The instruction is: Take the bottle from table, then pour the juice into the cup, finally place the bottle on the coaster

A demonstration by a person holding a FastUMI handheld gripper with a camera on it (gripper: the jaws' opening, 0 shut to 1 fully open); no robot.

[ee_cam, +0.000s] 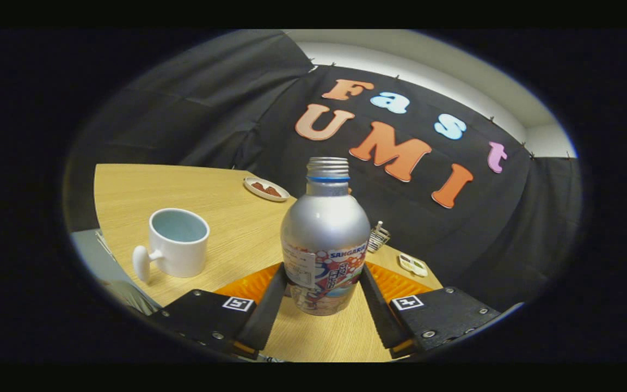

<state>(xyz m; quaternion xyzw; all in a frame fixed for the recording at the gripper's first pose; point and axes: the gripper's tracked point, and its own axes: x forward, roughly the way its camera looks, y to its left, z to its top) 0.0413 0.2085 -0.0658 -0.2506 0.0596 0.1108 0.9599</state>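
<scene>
Gripping bottle (324, 245), gripper (321, 283) closed.

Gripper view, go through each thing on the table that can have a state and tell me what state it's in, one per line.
Bottle: upright, uncapped, both fingers pressing its sides.
Tool: shut on the bottle.
Cup: upright on the table, looks empty.
Small plate: beyond the bottle, holds reddish pieces.

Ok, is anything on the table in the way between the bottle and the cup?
Nothing visible is. The bottle stands between the fingers of the gripper, which press on its sides. The cup stands off to one side, handle toward the camera, with bare table between them.
</scene>
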